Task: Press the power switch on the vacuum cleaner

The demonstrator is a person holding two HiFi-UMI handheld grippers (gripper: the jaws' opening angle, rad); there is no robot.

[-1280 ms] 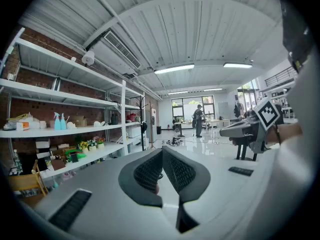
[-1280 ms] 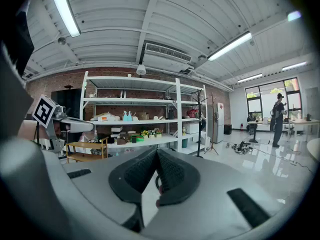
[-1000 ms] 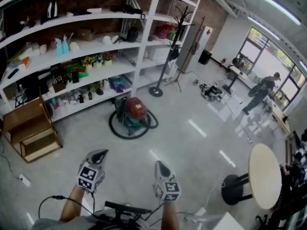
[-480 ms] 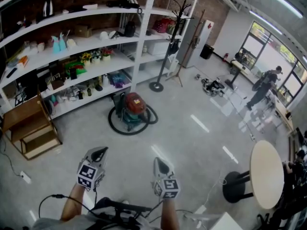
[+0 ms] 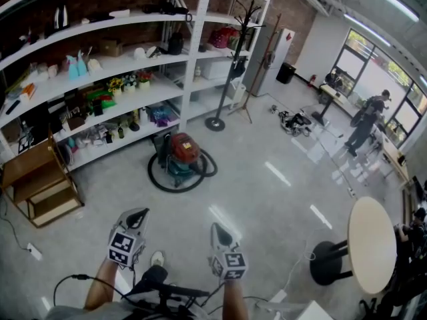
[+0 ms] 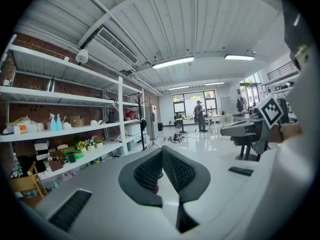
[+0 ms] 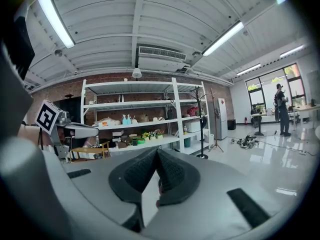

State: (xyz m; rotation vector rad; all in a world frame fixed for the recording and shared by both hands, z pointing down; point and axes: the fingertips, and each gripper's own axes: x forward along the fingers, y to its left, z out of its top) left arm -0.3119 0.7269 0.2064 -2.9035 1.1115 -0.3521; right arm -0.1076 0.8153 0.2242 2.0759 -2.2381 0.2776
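The vacuum cleaner (image 5: 181, 153) has a red lid and a teal body and stands on the grey floor before the shelves, ringed by its black hose (image 5: 162, 183). Both grippers are held low in the head view, well short of it. My left gripper (image 5: 137, 216) points at it, jaws closed tip to tip with nothing between them (image 6: 162, 151). My right gripper (image 5: 217, 231) is level with it to the right, also shut and empty (image 7: 156, 151). The switch is too small to make out.
Long white shelves (image 5: 127, 92) full of small goods run behind the vacuum. A coat stand (image 5: 215, 123) rises at its right, wooden steps (image 5: 40, 185) at the left. A round table (image 5: 369, 245) stands right, a person (image 5: 363, 122) far off, a power strip (image 5: 33, 250) near left.
The vacuum has drifted slightly left and up in the head view as the person walks. A shoe now shows between the grippers. Both grippers stay shut.
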